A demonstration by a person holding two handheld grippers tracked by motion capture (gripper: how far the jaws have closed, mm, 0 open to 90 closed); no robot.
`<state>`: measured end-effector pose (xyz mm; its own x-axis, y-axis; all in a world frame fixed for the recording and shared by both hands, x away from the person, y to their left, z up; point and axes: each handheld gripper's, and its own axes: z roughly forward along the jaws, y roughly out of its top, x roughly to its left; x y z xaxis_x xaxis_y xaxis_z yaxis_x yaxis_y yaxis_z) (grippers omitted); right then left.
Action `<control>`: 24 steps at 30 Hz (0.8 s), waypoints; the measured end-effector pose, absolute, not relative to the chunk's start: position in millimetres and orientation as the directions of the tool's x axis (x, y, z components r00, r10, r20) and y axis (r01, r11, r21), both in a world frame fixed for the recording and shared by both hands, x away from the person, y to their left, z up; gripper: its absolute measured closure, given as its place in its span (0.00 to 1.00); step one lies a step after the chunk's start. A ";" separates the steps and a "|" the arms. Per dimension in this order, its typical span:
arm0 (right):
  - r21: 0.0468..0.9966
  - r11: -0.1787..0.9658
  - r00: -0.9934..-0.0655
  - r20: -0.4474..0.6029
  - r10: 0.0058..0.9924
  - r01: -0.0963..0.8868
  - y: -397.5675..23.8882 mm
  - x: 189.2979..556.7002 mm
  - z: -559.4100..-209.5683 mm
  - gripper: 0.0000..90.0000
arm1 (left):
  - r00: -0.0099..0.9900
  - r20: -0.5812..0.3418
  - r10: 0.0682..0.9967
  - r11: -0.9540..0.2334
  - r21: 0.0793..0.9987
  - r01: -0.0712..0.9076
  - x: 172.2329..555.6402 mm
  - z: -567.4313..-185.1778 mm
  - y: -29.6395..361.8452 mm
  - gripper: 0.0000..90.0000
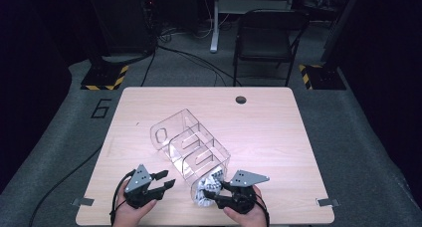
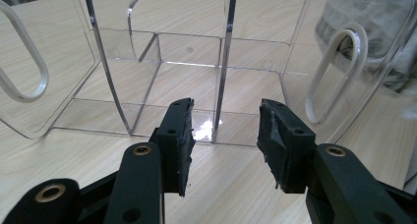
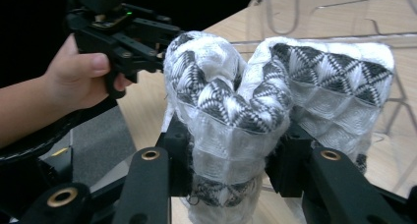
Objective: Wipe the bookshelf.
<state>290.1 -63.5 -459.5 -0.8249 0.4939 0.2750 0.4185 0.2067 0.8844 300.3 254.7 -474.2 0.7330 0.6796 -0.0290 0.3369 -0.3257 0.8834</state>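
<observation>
The rolled sock (image 3: pixel 231 116) is white knit with a dark grey and black triangle pattern, soft and bulging, folded so that two rounded lobes stand up side by side. It sits between the pads of the right tool (image 1: pixel 215 191), which press into it from both sides, so this tool is gripping the sock. In the high view the bundle (image 1: pixel 206 187) is at the near end of a clear acrylic organizer (image 1: pixel 191 145), touching or just inside its nearest open compartment; I cannot tell which.

The organizer lies across the middle of the wooden worktop (image 1: pixel 268 132), running diagonally away from the person, with several upright transparent dividers and slot-shaped handle cutouts in its walls.

The left tool (image 1: pixel 166 181) is held just beside the organizer's near left side, its pads apart with nothing between them. In the left gripper view a divider edge (image 2: pixel 223 67) stands straight ahead of the gap, and the sock shows as a grey blur (image 2: pixel 378 32) behind the transparent wall at the right.

Beyond the worktop a black folding chair (image 1: pixel 266 35) stands on the floor.
</observation>
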 end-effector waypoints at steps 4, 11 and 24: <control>0.888 0.222 -0.841 0.265 0.471 0.404 -57.5 286.2 -457.6 0.66 | 0.729 -0.032 0.684 -0.319 0.886 0.337 303.3 -474.4 254.6 0.62; 0.876 0.242 -0.848 0.280 0.449 0.418 -49.3 285.0 -461.5 0.66 | 0.705 -0.062 0.706 -0.273 0.895 0.352 310.7 -470.4 259.0 0.60; 0.846 0.277 -0.846 0.315 0.430 0.456 -40.3 285.9 -473.1 0.66 | 0.693 -0.044 0.720 -0.283 0.892 0.351 315.6 -454.0 266.0 0.59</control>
